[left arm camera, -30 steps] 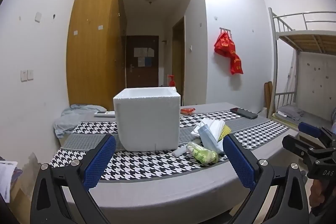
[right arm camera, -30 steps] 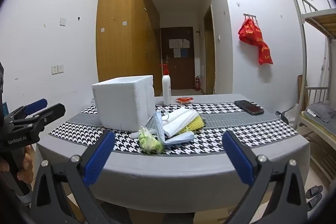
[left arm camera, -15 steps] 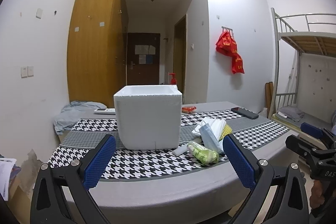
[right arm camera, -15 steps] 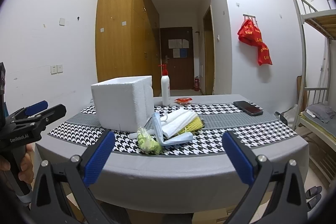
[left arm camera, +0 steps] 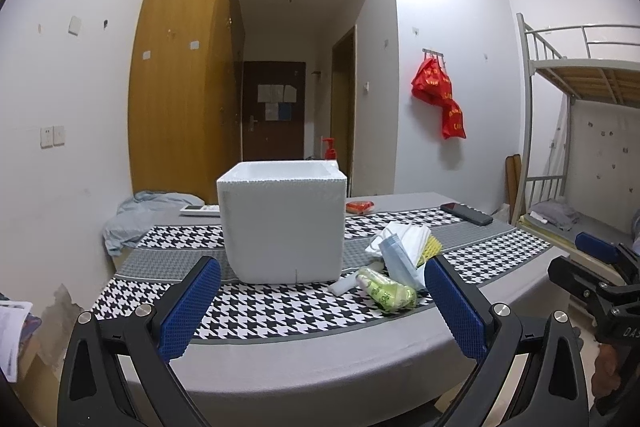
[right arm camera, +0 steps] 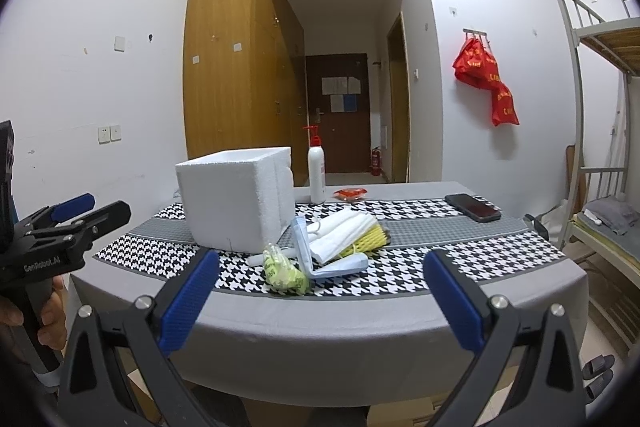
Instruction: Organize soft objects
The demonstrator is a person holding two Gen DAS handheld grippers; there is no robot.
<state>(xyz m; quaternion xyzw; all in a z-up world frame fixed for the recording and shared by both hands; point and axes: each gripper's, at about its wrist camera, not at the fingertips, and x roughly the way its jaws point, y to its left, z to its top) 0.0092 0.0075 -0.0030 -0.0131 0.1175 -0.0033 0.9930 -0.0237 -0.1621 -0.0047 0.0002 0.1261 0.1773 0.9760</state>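
One white foam box [left arm camera: 284, 223], one green packet [left arm camera: 386, 293] and one pile of face masks [left arm camera: 404, 247] (beside the box) sit on the table [left arm camera: 320, 347]; left gripper [left arm camera: 320, 311] and right gripper [right arm camera: 320, 301] gape wide, empty, short of it.

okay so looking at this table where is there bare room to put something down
Free: the table's right half between the soft-item pile and the black phone, and the checked front strip left of the green packet before the foam box. Crowded: right beside the box, where packet, mask, cloths and yellow netting overlap. Both grippers, left and right, hang open, short of the table.
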